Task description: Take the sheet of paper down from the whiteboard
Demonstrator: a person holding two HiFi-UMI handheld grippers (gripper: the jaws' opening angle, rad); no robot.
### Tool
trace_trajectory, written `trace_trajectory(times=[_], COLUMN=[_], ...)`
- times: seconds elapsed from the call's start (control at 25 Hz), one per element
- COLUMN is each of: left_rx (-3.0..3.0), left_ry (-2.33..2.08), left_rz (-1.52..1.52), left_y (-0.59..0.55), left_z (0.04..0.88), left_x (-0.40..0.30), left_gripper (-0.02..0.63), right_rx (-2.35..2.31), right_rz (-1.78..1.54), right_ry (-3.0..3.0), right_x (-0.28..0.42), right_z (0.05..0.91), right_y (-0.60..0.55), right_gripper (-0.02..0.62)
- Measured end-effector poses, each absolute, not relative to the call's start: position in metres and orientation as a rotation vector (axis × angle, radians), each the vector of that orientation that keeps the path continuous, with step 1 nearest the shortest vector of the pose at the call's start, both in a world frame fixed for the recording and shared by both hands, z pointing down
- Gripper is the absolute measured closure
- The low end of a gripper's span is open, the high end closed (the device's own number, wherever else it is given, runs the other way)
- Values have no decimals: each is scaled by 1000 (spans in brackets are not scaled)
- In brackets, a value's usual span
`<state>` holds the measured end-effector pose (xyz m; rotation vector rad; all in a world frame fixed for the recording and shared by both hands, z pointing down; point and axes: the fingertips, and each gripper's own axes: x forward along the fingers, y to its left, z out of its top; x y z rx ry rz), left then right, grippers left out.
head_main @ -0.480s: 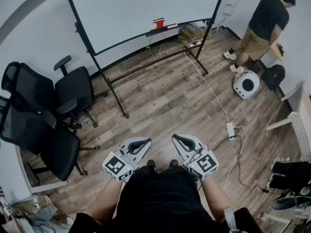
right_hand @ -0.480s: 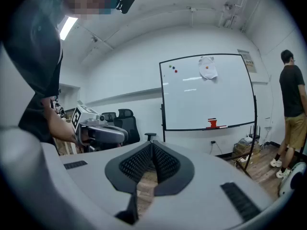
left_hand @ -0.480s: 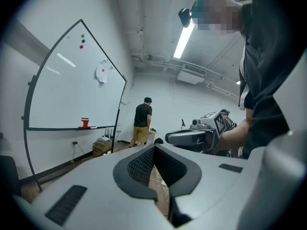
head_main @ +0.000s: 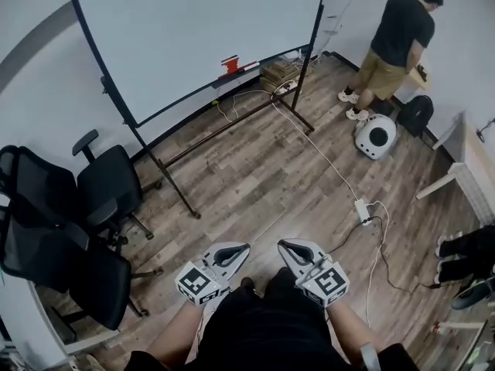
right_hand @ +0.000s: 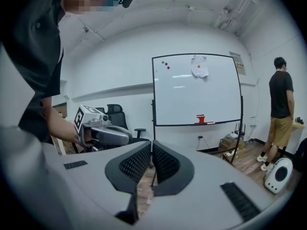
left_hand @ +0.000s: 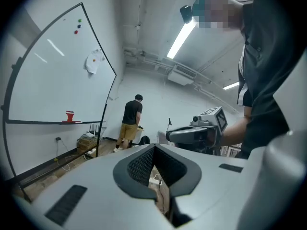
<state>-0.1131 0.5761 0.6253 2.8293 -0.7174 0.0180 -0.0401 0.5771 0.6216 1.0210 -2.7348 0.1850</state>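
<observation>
The whiteboard (head_main: 201, 37) stands on a wheeled frame across the wooden floor, well ahead of me. A crumpled white sheet of paper (right_hand: 200, 66) hangs near its top, beside small coloured magnets; the left gripper view also catches the paper (left_hand: 94, 61). In the head view the board's top is cut off. My left gripper (head_main: 242, 247) and right gripper (head_main: 285, 244) are held side by side close to my body, far from the board. Both have their jaws shut with nothing between them. Each gripper view shows the other gripper alongside.
A red object (head_main: 230, 64) sits on the board's tray. Two black office chairs (head_main: 100, 184) stand at the left. A person (head_main: 394, 45) stands at the far right by a white round device (head_main: 375, 135). A power strip and cables (head_main: 362, 209) lie on the floor.
The head view has shifted, so the whiteboard and floor sit lower and further left in the picture. Both grippers keep their place by my body, still shut.
</observation>
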Motion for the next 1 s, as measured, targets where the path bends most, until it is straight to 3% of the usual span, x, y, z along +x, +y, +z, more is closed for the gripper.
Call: trace_trajectory(times=[0.28,0.68,1.0], left_rx=[2859,2810,2773], left_ry=[-671,-762,-862], left_rz=[-35,17,37], left_y=[562,514,440], left_z=[618,624,622], left_x=[-99,-106,-89], left_gripper=[595,595,595], right_rx=[1144,1009,940], right_rz=[159,206,199], right_ry=[-2660,-2833,-2862], right_x=[-26,-42,-17], right_z=[616,612,615], right_y=[561,499,417], right_gripper=[572,572,572])
